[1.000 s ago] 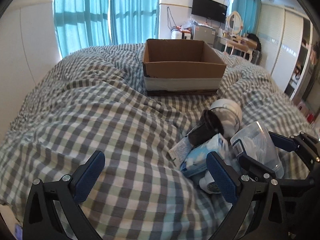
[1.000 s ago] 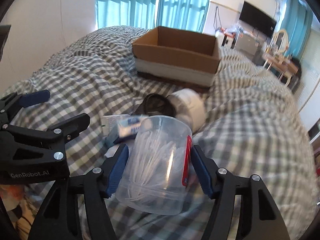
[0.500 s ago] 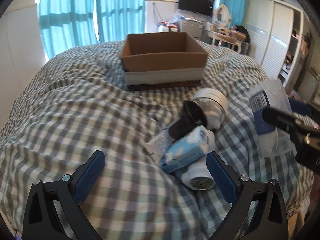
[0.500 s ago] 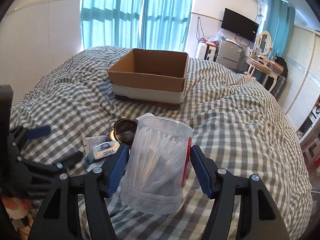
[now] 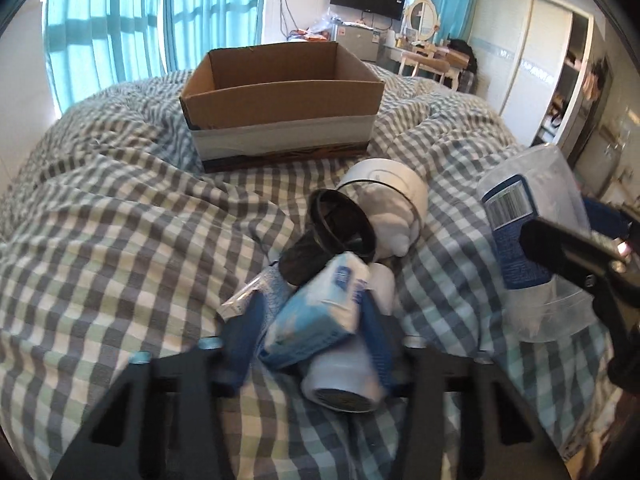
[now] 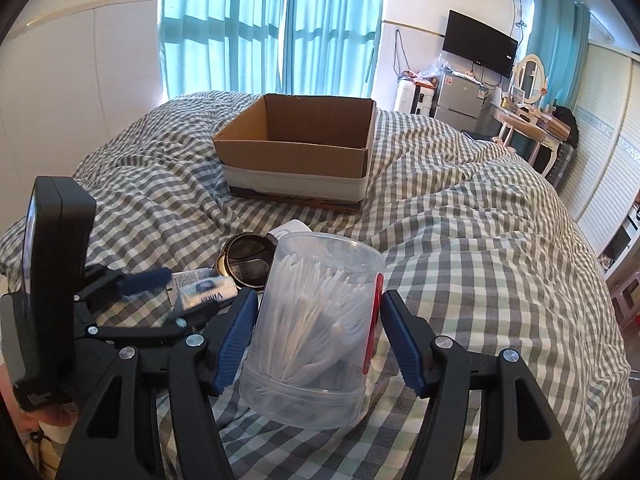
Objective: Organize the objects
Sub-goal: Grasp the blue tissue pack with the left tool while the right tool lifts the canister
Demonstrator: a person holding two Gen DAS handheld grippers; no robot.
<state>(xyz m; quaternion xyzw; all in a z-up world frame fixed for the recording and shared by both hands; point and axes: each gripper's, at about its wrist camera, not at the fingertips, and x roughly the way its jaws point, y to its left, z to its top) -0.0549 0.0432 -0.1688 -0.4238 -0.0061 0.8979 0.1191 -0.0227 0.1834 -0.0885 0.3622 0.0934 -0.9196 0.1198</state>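
On the checkered bed, the right tool is pinching a clear tub of cotton swabs, lifted off the covers. The left tool has its pads pressed onto a blue tissue pack in the little pile, next to a black lid and a white jar. The open cardboard box sits further back on the bed.
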